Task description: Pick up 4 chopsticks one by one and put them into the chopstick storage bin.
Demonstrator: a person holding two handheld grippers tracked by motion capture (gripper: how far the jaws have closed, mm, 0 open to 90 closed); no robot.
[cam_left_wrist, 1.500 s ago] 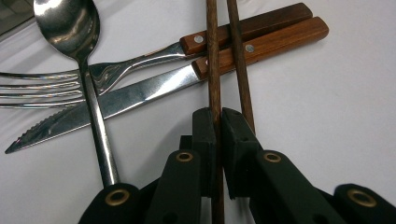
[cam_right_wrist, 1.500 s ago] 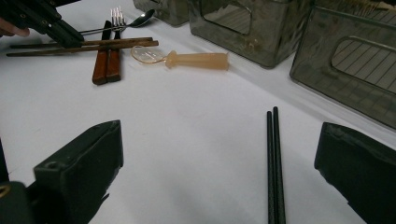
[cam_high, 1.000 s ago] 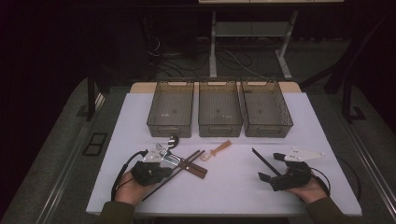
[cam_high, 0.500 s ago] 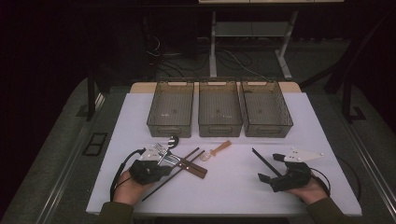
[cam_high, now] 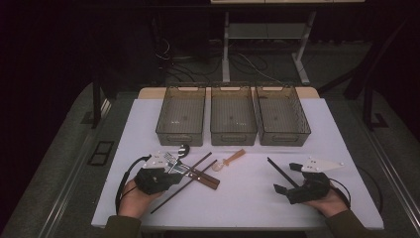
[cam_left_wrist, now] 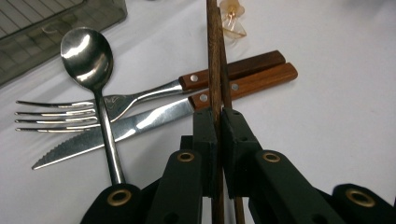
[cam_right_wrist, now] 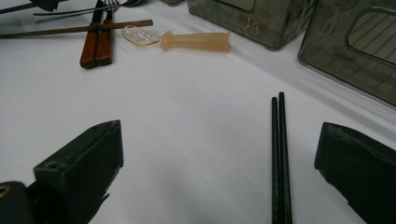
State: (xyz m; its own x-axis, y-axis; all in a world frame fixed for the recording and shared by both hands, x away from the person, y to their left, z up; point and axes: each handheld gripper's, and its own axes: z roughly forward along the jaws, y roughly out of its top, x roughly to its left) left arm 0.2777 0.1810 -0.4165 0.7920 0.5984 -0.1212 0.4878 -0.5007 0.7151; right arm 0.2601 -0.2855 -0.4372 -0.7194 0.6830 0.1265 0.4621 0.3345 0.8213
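My left gripper (cam_left_wrist: 219,116) is shut on a pair of brown wooden chopsticks (cam_left_wrist: 214,56), which run forward over a knife (cam_left_wrist: 140,122) and a fork (cam_left_wrist: 116,105), both with wooden handles. A steel spoon (cam_left_wrist: 88,53) lies beside them. In the high view the left gripper (cam_high: 176,172) sits at the table's front left, with the chopsticks (cam_high: 198,166) slanting across the cutlery. My right gripper (cam_right_wrist: 219,140) stands open low over the table, and a pair of black chopsticks (cam_right_wrist: 280,154) lies flat between its jaws, nearer the right one. That right gripper (cam_high: 286,177) is at the front right.
Three smoky plastic bins (cam_high: 178,137) (cam_high: 233,137) (cam_high: 285,137) stand in a row at the back of the white table (cam_high: 247,198). A small translucent plastic spoon (cam_high: 229,161) lies mid-table. Dark floor, cables and desk legs lie beyond the table.
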